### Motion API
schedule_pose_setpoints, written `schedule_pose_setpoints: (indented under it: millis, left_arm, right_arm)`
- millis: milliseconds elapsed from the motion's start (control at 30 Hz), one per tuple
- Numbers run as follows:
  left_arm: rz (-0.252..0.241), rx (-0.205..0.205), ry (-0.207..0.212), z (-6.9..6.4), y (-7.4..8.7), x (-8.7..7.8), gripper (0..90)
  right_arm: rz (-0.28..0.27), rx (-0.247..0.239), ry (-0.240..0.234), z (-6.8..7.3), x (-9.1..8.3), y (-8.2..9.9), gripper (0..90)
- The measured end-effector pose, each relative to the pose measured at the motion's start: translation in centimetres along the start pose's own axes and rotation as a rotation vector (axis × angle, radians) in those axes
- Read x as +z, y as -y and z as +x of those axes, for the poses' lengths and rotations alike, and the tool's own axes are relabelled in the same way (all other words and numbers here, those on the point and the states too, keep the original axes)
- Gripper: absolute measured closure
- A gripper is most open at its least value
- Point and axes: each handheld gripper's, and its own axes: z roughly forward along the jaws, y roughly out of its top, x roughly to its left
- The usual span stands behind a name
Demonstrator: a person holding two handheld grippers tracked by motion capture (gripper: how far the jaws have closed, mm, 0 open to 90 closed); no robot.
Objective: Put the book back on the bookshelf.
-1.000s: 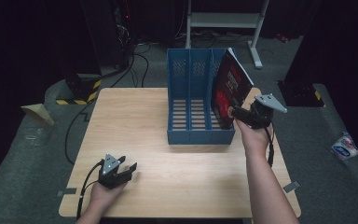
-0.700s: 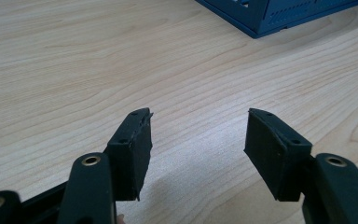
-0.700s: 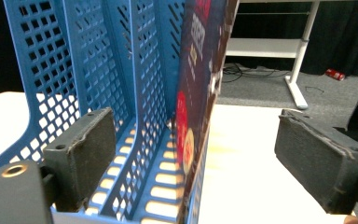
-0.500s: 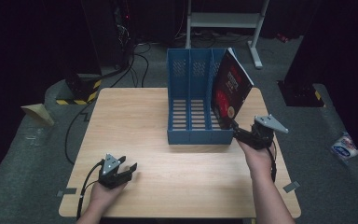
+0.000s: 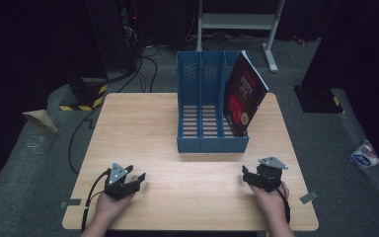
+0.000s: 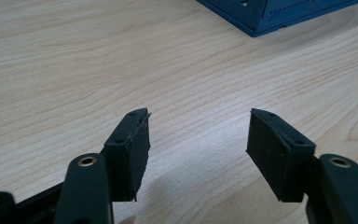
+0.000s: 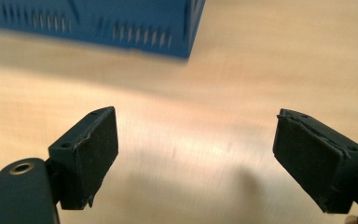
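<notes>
Lowered from beside the book (image 5: 243, 96), right tool (image 5: 254, 178) now rests spread and empty on bare worktop (image 5: 143, 123) near the front edge; left tool (image 5: 130, 181) likewise; book leans in blue rack (image 5: 197, 143).

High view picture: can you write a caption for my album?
A book leans in a blue file rack; two open grippers rest on the table.

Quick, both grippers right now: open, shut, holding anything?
Left gripper: open, nothing between the jaws, low over the table.
Right gripper: open, holding nothing; the book stands in the file rack.
</notes>
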Motion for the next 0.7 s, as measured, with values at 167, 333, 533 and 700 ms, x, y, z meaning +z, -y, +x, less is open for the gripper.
schedule_pose_setpoints:
  millis: [167,333,533,700]
  left_arm:
    - [0.038,0.041,-0.007,-0.3,-0.1,0.3,36.8]
    - [0.071,0.091,-0.019,-0.8,-0.3,0.6,34.7]
    - [0.112,0.07,-0.018,-0.7,-0.4,0.9,32.7]
    - [0.177,0.005,-0.021,-0.4,-0.5,1.5,28.4]
  right_arm:
    - [0.059,-0.052,0.007,0.6,-0.1,0.9,14.9]
    - [0.087,-0.004,-0.013,0.5,0.0,0.9,14.5]
    - [0.087,0.001,-0.002,0.6,0.1,0.8,14.1]
    - [0.087,0.001,-0.002,0.6,0.1,0.8,14.3]
